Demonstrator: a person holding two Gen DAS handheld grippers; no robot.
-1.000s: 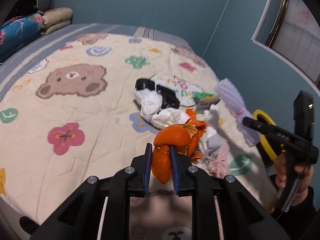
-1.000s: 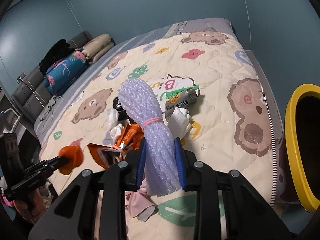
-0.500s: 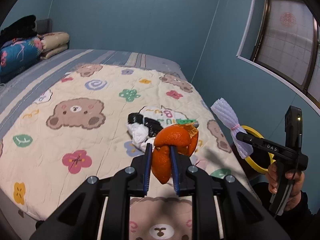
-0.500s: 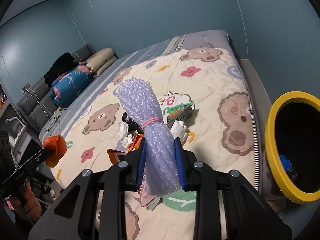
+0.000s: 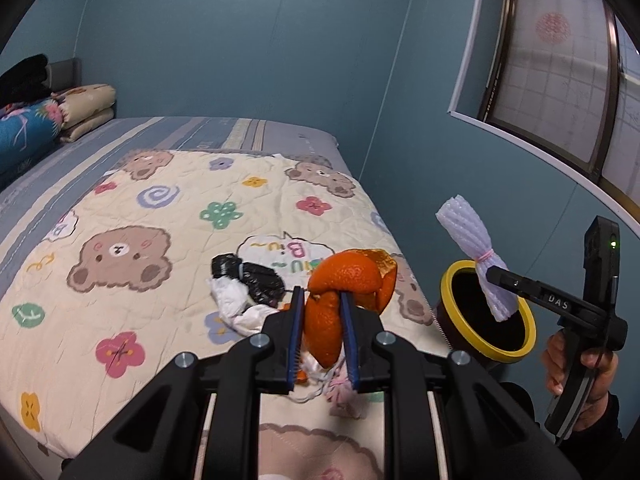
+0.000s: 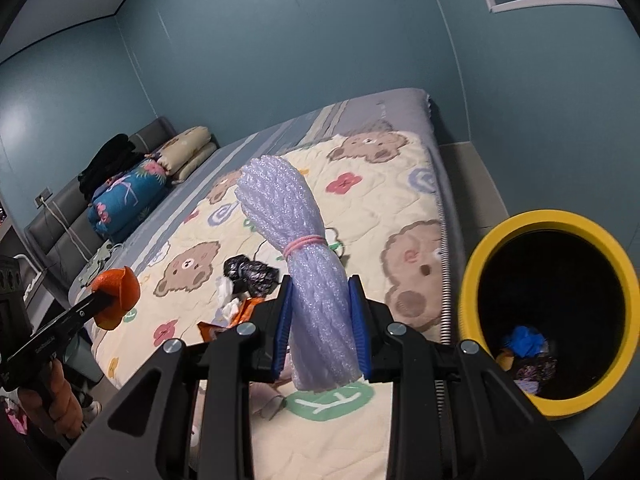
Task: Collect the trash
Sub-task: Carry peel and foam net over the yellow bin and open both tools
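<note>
Trash lies in a loose heap (image 5: 248, 300) near the foot of the bed, on a cream quilt (image 5: 120, 208) printed with bears and flowers: white crumpled plastic, a black bag, orange wrappers. Teal walls enclose the bed; a window sits high on the right. Folded bedding (image 6: 132, 192) is stacked at the far headboard. Beside the bed's edge stands a yellow-rimmed bin (image 6: 472, 300), some scraps already inside, with open floor behind it. Left claw (image 5: 322, 336) is clamped on orange peel (image 5: 344, 280), raised above the quilt. Right claw (image 6: 320, 328) grips a lilac foam-net bundle (image 6: 296, 240) tied with a pink band, just beside the bin's mouth.
</note>
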